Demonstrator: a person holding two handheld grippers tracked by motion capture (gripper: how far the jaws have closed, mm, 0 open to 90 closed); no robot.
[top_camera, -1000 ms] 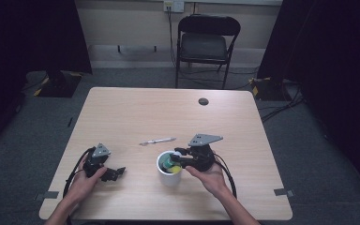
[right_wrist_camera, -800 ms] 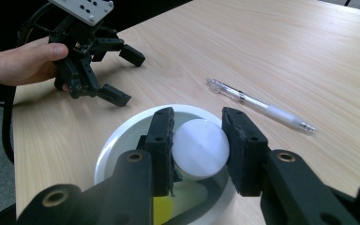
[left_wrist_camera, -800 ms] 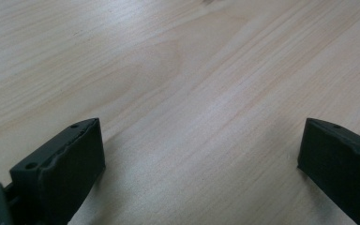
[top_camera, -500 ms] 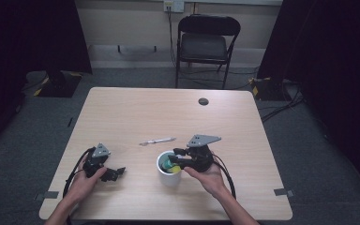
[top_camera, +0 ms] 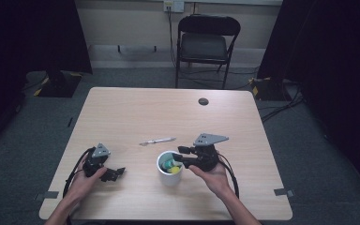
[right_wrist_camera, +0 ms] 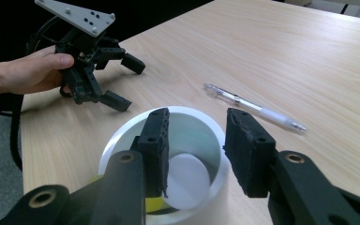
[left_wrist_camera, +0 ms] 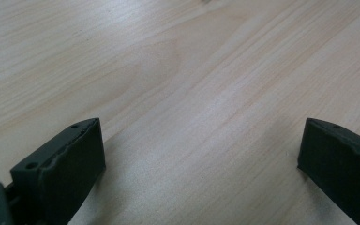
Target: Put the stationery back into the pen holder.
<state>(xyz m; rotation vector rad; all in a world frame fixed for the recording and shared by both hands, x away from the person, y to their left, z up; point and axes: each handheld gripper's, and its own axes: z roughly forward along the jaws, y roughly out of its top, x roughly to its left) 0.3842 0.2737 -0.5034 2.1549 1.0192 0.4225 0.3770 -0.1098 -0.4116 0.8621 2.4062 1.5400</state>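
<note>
High view on my end sits above the near edge, facing forward and down, whole table (top_camera: pixel 136 112) in frame. Left gripper view is almost on the wood, aimed low along its surface. Right gripper view is close above the white cup (right_wrist_camera: pixel 166 161), facing across it toward the left gripper (right_wrist_camera: pixel 104 77). It shares cup, pen (right_wrist_camera: pixel 255 108) and left gripper with high view.

On the surface (top_camera: pixel 136 112) the cup (top_camera: pixel 170 168) stands near the front edge — pen (top_camera: pixel 157 141) just behind it, chair (top_camera: pixel 206 42) beyond the far edge.
</note>
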